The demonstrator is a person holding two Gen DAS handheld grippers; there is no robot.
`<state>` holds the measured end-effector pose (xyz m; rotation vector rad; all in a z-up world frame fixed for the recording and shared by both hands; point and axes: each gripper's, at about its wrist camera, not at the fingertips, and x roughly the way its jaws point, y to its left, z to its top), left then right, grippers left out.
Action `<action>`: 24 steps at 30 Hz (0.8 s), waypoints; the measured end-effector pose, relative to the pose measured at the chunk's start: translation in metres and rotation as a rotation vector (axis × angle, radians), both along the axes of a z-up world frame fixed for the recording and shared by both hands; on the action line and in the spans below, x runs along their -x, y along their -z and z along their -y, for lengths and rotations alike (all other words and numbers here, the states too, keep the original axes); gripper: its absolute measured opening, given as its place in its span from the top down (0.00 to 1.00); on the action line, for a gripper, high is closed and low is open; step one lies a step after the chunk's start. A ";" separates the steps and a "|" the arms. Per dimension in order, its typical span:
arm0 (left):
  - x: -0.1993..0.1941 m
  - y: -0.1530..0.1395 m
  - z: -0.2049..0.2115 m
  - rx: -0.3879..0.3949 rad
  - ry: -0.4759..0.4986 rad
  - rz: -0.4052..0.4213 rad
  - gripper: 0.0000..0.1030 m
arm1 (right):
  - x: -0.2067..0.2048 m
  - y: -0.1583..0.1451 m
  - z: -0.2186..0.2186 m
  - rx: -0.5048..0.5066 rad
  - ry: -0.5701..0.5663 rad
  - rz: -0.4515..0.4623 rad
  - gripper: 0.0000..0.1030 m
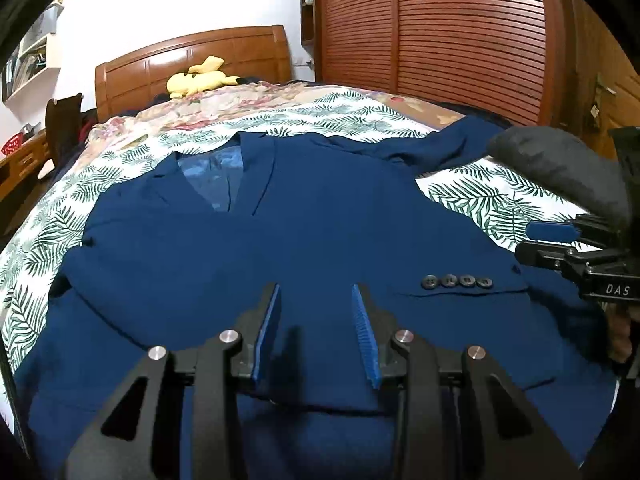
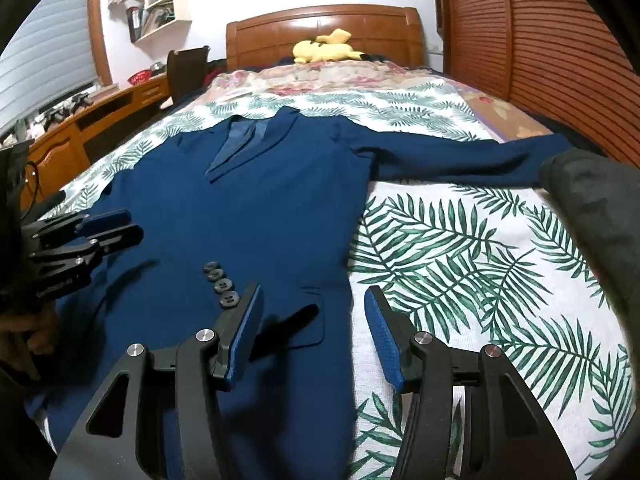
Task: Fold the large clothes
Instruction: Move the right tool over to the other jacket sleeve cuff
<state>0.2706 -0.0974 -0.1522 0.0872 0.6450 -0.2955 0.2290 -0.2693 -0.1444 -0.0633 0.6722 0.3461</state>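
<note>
A dark blue suit jacket point(image 1: 280, 220) lies face up on the bed, collar toward the headboard; it also shows in the right wrist view point(image 2: 248, 208). One sleeve is folded across the front, its cuff buttons point(image 1: 456, 281) near the hem. The other sleeve point(image 2: 460, 156) stretches out to the right. My left gripper point(image 1: 316, 292) hovers open and empty over the jacket's lower front. My right gripper point(image 2: 314, 296) is open and empty over the jacket's right edge, near the pocket flap point(image 2: 308, 320). Each gripper shows at the edge of the other's view.
The bed has a palm-leaf sheet point(image 2: 480, 260) and a floral quilt point(image 2: 320, 76) by the wooden headboard point(image 2: 320, 32). A yellow plush toy point(image 2: 324, 50) lies there. A dark grey bundle point(image 2: 592, 200) sits at right. A slatted wardrobe point(image 1: 440, 32) stands right; a desk point(image 2: 80, 128) stands left.
</note>
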 end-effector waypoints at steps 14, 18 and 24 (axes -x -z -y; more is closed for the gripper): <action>0.004 -0.002 -0.004 0.012 -0.012 0.033 0.66 | -0.045 -0.059 0.028 0.084 0.108 0.125 0.32; 0.010 -0.006 -0.002 0.007 -0.006 0.067 0.66 | -0.090 -0.061 0.039 0.107 0.124 0.088 0.32; 0.012 -0.010 -0.004 0.017 -0.007 0.083 0.66 | -0.152 -0.049 0.064 0.106 0.230 0.027 0.32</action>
